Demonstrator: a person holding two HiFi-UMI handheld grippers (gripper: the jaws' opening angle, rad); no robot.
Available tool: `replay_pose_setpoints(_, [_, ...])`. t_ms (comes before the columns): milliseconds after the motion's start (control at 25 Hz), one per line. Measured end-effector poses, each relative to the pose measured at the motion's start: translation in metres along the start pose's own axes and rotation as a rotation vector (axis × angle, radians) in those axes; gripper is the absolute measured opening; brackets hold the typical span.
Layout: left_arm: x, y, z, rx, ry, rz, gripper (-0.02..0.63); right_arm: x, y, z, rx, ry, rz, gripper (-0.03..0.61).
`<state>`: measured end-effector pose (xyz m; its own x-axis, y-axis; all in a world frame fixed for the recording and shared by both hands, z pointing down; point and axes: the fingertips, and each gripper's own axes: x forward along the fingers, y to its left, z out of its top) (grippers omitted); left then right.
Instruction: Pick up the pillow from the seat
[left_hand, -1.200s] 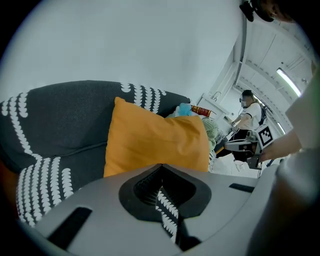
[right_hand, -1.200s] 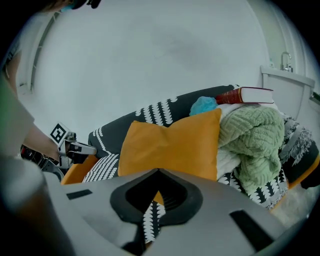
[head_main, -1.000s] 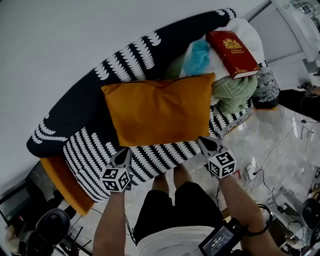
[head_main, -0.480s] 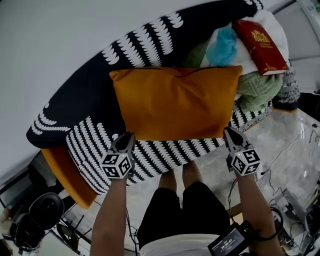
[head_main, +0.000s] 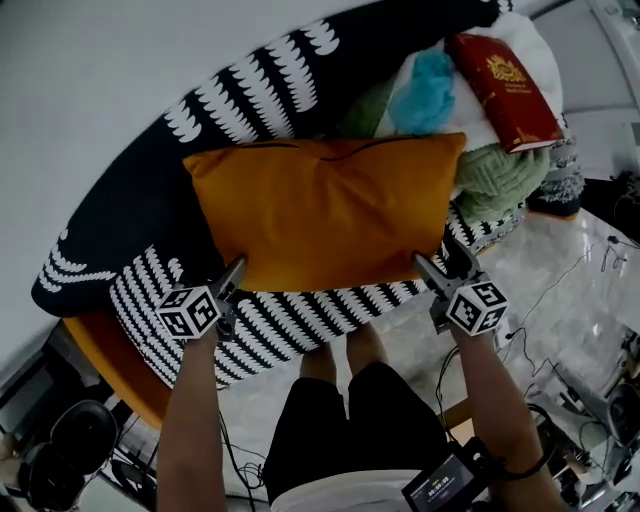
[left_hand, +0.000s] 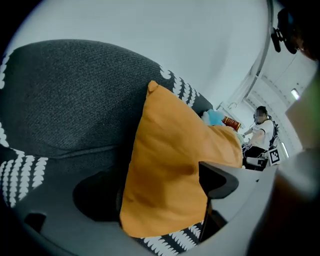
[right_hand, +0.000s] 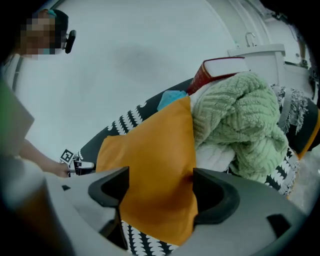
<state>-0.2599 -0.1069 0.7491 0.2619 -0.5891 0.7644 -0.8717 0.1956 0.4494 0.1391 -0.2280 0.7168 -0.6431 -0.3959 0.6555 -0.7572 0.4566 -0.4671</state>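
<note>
Jaws on the left tool (head_main: 235, 270) and right tool (head_main: 442, 262) had just opened wide. Each straddled a lower corner of the orange pillow (head_main: 320, 210) without gripping it.

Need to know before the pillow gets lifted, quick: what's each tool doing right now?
Left tool: open, jaws just opened, a corner of the pillow between them.
Right tool: open, jaws just opened, the pillow's other near corner between them.
</note>
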Motion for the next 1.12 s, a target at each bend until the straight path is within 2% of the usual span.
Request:
replay_pose_setpoints(80, [0.009, -0.001, 0.004, 0.006, 0.014, -0.027, 0.502, 0.009, -0.001, -0.002, -0.013, 0.033, 0.016, 0.394])
replay_pose_setpoints(200, [0.023, -0.004, 0.006, 0.031, 0.049, -0.068, 0.506, 0.018, -0.005, -0.006, -0.045, 0.078, 0.011, 0.396])
replay_pose_setpoints(400, [0.035, -0.009, 0.004, -0.007, 0.090, -0.162, 0.505, 0.032, -0.012, -0.010, -0.047, 0.131, -0.038, 0.395])
replay_pose_setpoints(520, [0.040, -0.021, 0.001, -0.011, 0.116, -0.240, 0.506, 0.038, -0.015, -0.012, -0.045, 0.151, -0.034, 0.394])
replay_pose_setpoints(680, [0.039, -0.023, 0.000, 0.007, 0.137, -0.241, 0.503, 0.041, -0.011, -0.014, -0.040, 0.167, 0.018, 0.369])
replay_pose_setpoints(920, [0.041, -0.030, -0.004, 0.025, 0.133, -0.198, 0.348, 0.040, -0.009, -0.016, -0.042, 0.164, 0.079, 0.291])
replay_pose_setpoints(1120, [0.032, -0.040, -0.003, 0.019, 0.115, -0.154, 0.268, 0.038, -0.005, -0.014, -0.074, 0.173, 0.109, 0.229])
